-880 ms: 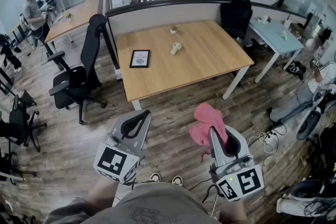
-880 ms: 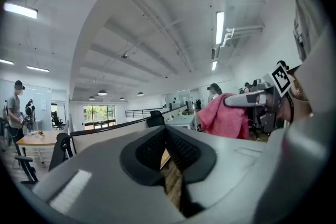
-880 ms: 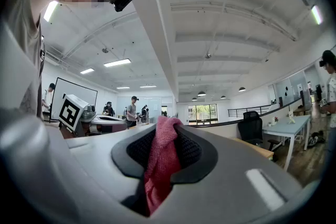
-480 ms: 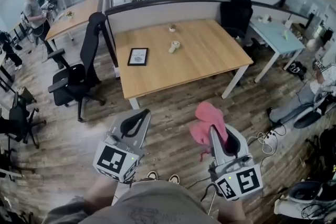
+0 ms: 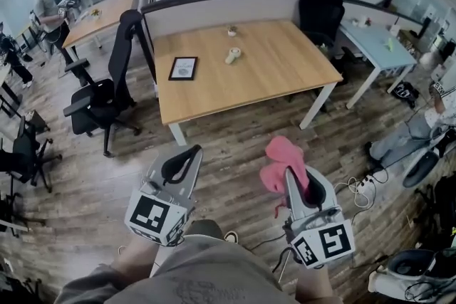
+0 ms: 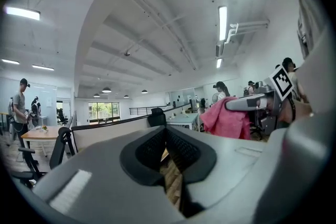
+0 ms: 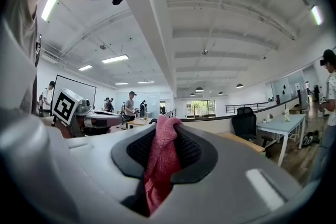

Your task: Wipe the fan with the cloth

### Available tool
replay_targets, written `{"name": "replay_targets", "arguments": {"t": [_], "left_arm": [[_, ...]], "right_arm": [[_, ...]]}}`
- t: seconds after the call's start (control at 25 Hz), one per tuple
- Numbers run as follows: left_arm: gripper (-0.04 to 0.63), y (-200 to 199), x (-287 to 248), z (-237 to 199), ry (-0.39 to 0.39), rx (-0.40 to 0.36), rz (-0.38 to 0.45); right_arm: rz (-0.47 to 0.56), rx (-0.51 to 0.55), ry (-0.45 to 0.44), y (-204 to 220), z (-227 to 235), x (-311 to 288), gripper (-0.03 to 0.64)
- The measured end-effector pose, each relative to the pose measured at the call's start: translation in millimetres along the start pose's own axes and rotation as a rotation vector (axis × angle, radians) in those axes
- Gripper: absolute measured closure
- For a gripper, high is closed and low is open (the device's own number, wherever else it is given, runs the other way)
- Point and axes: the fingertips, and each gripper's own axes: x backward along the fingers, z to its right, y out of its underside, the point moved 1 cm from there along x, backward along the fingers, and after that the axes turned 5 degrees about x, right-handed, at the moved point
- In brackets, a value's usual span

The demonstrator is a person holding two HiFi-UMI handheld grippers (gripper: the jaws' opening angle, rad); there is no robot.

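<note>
Currently R gripper (image 5: pixel 295 180) pinches pink cloth (image 5: pixel 283 153), lower center-right, ready for wiping; L gripper (image 5: pixel 187 159) pressed together, empty, spare. Likely fan (image 5: pixel 233 55) sits upper center on table (image 5: pixel 285 82), well apart.

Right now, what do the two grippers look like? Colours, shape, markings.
They match: left gripper and right gripper are light grey moulded shells. Their jaws carry black textured pads that bow out into a loop. Each has a white cube with black square markers at the back. The person wears a grey shirt.
</note>
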Motion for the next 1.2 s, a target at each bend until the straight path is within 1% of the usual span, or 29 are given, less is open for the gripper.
{"name": "replay_targets", "arguments": {"t": [0.08, 0.12, 0.16, 0.24, 0.44, 0.52, 0.72, 0.96, 1.2], "left_arm": [[0.582, -4, 0, 2, -0.018, 0.041, 0.042], [0.468, -6, -1, 3, -0.019, 0.067, 0.061], [0.384, -7, -2, 3, -0.019, 0.089, 0.075], [0.339, -7, -5, 3, -0.025, 0.102, 0.082], [0.336, 6, -23, 5, -0.015, 0.061, 0.024], [0.336, 11, -32, 3, -0.015, 0.055, 0.01], [0.336, 18, -57, -2, 0.023, 0.056, -0.028], [0.336, 27, -103, -34, 0.019, 0.073, -0.041], [0.336, 35, -164, -71, 0.038, 0.079, -0.068]], "right_arm": [[-0.009, -0.007, -0.005, 5, 5, 4, 0.543], [-0.013, -0.013, -0.009, 8, 7, 5, 0.545], [-0.016, -0.018, -0.012, 10, 9, 6, 0.543], [-0.02, -0.021, -0.015, 13, 13, 7, 0.545], [-0.021, -0.029, -0.011, 20, 25, 0, 0.543], [-0.023, -0.033, -0.01, 24, 31, -7, 0.545], [-0.027, -0.038, -0.007, 25, 47, -29, 0.543], [-0.059, -0.037, -0.016, 35, 70, -75, 0.543], [-0.1, -0.037, -0.01, 44, 101, -137, 0.543]]}}
